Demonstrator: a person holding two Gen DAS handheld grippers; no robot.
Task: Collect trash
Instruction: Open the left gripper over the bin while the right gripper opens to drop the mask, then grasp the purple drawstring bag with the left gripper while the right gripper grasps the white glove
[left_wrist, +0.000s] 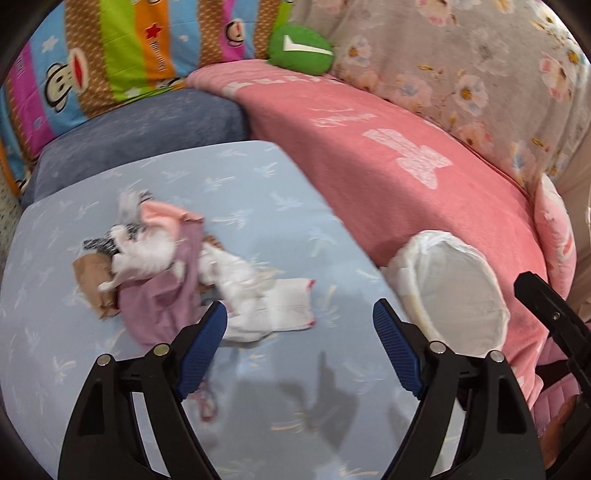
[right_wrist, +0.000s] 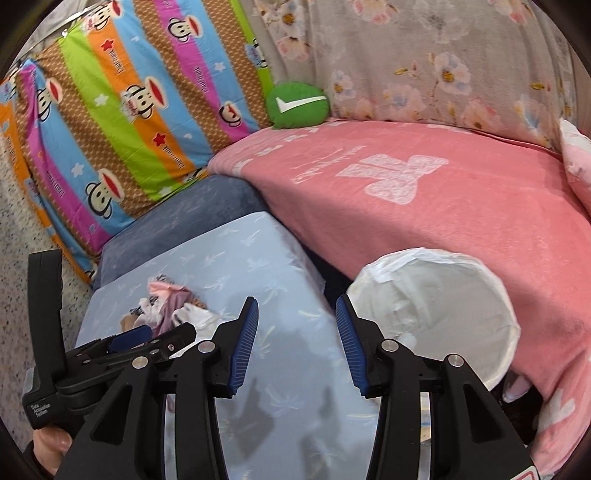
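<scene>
A loose pile of trash, crumpled white tissue, pink and mauve wrappers, brown paper and a black-and-white scrap, lies on the pale blue worktop, well apart from the open bin lined with white plastic.

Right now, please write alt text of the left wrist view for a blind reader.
The open left gripper hangs above a pile of trash lying on a light blue sheet. A bin lined with a white bag stands to the right, against a pink blanket.
</scene>
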